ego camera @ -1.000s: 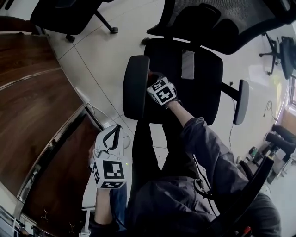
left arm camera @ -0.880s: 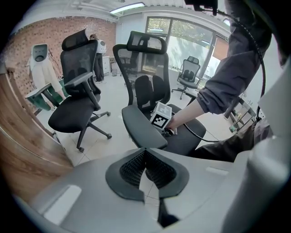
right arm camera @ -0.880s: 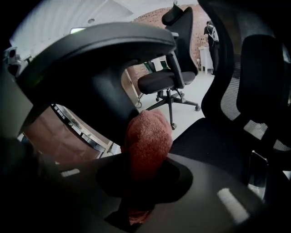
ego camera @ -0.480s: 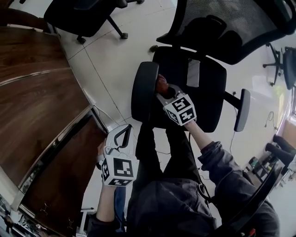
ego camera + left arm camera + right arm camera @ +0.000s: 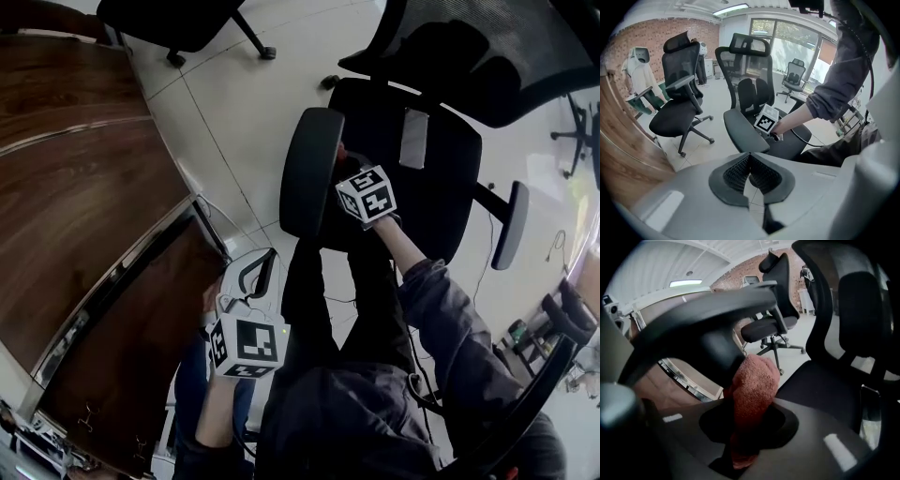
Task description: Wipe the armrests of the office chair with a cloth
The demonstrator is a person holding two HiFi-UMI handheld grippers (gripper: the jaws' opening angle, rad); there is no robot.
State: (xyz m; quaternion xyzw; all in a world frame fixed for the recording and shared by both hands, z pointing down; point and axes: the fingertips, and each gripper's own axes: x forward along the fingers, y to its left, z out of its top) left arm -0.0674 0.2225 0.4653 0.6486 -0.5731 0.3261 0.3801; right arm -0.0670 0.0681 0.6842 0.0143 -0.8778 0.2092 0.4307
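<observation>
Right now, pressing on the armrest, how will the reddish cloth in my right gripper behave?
The reddish-pink terry cloth bulges as a soft wad from the shut right gripper, so it will probably squash and flop, not push stiffly. Its nubbly pile likely drags on the black padded armrest rather than slipping.

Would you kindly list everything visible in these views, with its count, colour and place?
office chair: one, black, in front of the person
armrests: two, black; one by the right gripper, the other on the seat's far side
cloth: one, reddish-pink, at the nearer armrest
other chairs: at least two, black, standing on the floor behind
desk: one, brown wood, at the person's left
floor: pale tiles
left gripper: shut, empty, held low near the desk
right gripper: shut on the cloth
sleeve: grey, right arm
</observation>
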